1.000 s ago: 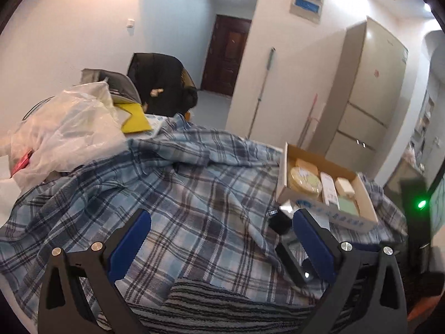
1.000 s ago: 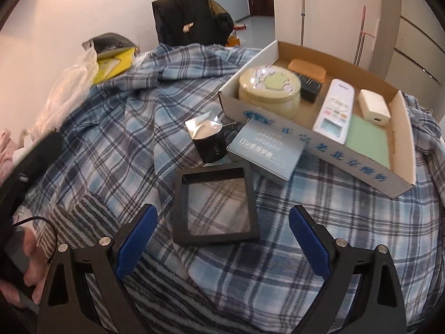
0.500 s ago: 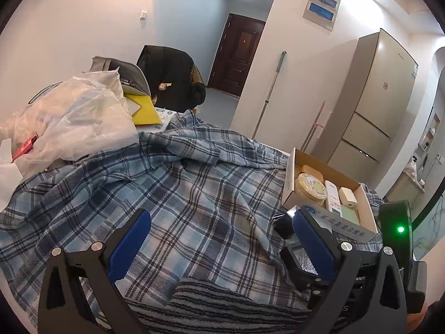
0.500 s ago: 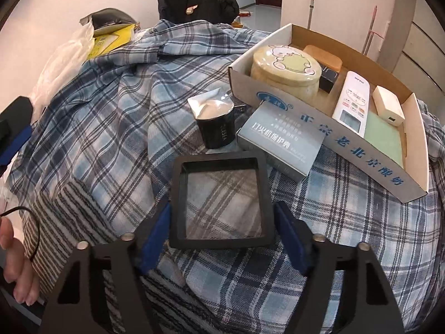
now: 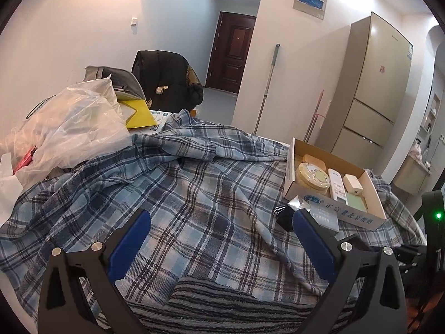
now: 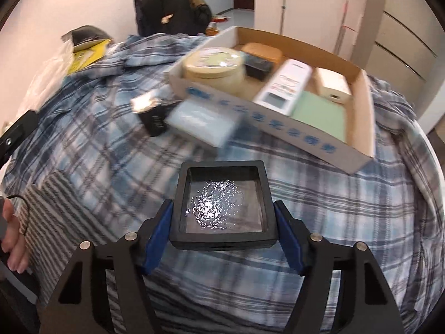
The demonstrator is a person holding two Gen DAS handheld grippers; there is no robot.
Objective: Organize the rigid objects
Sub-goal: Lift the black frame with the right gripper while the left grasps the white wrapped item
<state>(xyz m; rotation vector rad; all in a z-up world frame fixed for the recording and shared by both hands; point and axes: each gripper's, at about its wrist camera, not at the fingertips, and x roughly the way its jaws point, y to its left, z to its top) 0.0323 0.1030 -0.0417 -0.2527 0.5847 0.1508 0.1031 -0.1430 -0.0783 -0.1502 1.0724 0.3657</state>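
Right gripper (image 6: 222, 222) clamps the black square frame (image 6: 224, 203) — left gripper (image 5: 219, 239) gapes wide, empty.

A rumpled blue-and-white plaid cloth (image 5: 194, 183) covers the worktop, with a grey-and-white striped fabric (image 5: 222, 303) lying over its near edge at six o'clock. At nine o'clock a crinkled clear plastic bag (image 5: 75, 122) is heaped beside a yellow folder (image 5: 139, 114) and a grey bag (image 5: 119, 79). Behind them, at eleven o'clock, a black jacket (image 5: 167, 78) drapes over a chair. A dark brown door (image 5: 232, 53) stands at twelve o'clock, a mop with a pale handle (image 5: 267, 83) leans on the white wall, and a tall beige refrigerator (image 5: 370, 83) stands at two o'clock.
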